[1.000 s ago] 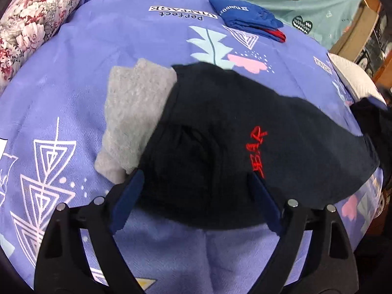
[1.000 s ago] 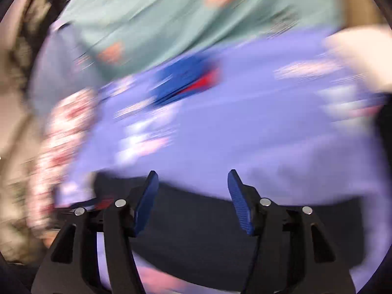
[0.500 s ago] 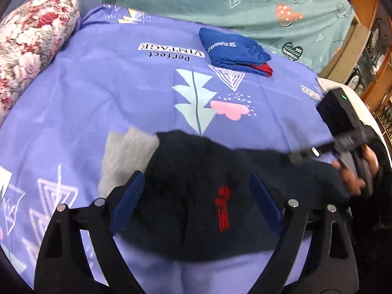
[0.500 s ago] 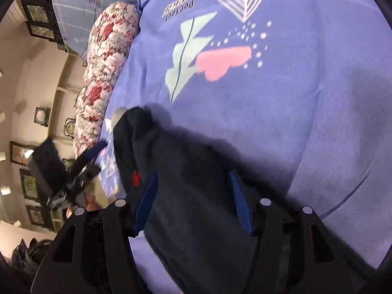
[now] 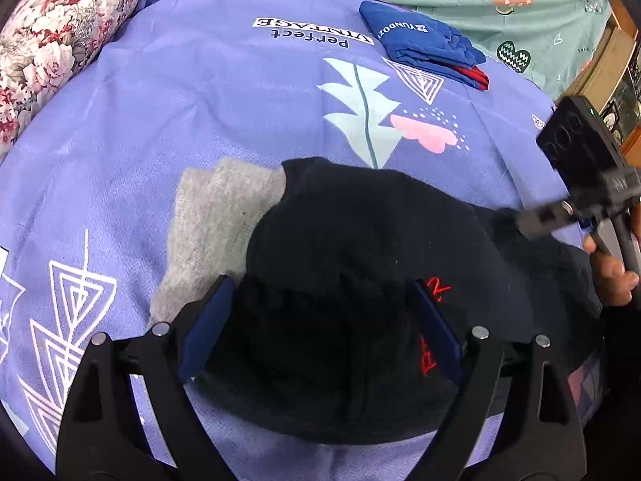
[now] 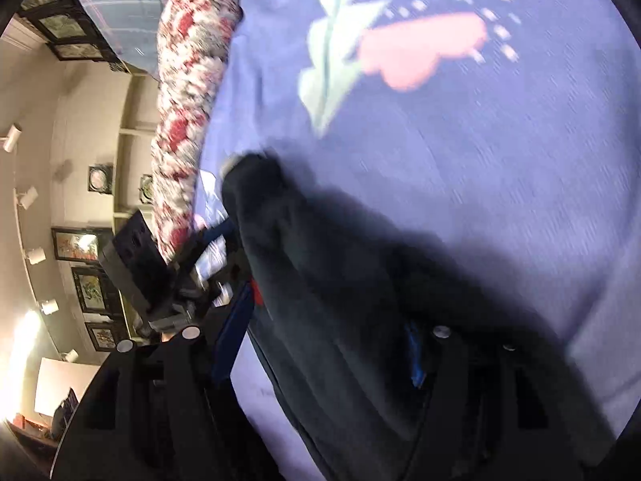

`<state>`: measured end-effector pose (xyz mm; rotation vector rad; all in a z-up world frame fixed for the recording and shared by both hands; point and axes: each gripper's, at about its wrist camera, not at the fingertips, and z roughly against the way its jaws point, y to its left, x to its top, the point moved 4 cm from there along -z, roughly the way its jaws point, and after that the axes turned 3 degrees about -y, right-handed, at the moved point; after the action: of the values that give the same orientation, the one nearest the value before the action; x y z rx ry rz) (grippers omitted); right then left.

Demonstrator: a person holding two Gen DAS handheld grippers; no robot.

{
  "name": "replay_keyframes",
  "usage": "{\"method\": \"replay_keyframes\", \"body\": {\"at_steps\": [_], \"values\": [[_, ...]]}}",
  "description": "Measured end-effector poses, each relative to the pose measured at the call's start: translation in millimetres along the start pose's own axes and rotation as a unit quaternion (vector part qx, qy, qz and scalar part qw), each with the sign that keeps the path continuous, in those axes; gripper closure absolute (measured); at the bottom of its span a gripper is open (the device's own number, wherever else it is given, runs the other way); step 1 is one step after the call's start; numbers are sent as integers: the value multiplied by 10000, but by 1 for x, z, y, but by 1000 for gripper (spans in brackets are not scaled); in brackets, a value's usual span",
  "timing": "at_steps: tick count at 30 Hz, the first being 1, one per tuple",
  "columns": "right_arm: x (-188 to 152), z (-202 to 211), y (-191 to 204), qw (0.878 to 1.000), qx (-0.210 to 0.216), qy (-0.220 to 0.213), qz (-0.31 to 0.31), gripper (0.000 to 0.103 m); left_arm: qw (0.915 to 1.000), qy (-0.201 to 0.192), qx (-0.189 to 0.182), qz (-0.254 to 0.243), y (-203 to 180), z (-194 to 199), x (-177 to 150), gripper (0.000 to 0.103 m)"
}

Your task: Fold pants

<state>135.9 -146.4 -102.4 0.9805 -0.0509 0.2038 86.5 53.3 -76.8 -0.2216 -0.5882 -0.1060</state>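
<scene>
My left gripper (image 5: 316, 328) hangs spread wide over the black fleece pants with red lettering (image 5: 360, 260) on the purple printed bedsheet (image 5: 200, 100); my right gripper (image 6: 324, 340), also spread, straddles their other end.

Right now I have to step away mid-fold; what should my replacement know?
Left gripper: open, straddling the black pants near the red lettering.
Right gripper: over the pants' other end; view blurred, grip unclear.
The pants lie bunched on the purple bedsheet, overlapping a grey garment. A folded blue garment sits at the far edge.
Done: pants partly gathered. Left: flatten, finish folding.
</scene>
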Motion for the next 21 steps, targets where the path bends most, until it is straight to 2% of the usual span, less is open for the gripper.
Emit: {"method": "replay_keyframes", "body": {"at_steps": [1,2,4,6,11,12,14,15,16,18,20,21], "values": [[5,2,-2,9997,-45,-229,2,53,10000,-10,24,-34,-2,1,-1,14],[8,7,-6,9990,-10,-442,-65,57,10000,-23,37,-62,-2,1,-2,14],[11,16,-20,9967,245,-718,-297,82,9999,-50,29,-83,-2,1,-3,14],[12,24,-32,9936,418,-933,-471,87,10000,-27,19,-84,-2,0,-3,14],[14,35,-40,9948,216,-855,-513,88,9998,0,85,-172,-2,0,-4,14],[15,46,-42,9939,67,-982,-491,88,9998,4,84,-160,-2,-1,-4,14],[21,75,-48,9859,-353,-1563,-473,85,9999,1,76,-155,-1,0,-5,14],[21,98,-53,9804,-279,-1871,-558,85,9998,3,85,-160,-1,0,-5,14],[18,113,-51,9780,-301,-1997,-516,85,9998,1,102,-164,-2,1,-5,14],[6,124,-34,9765,-634,-2051,-204,85,9997,-25,190,-181,-5,7,-3,14],[-16,119,-8,9775,-855,-1926,115,74,9994,-145,195,-263,-13,19,0,14],[-26,113,-1,9778,-934,-1864,184,65,9992,-225,86,-325,-19,26,0,14]]}}
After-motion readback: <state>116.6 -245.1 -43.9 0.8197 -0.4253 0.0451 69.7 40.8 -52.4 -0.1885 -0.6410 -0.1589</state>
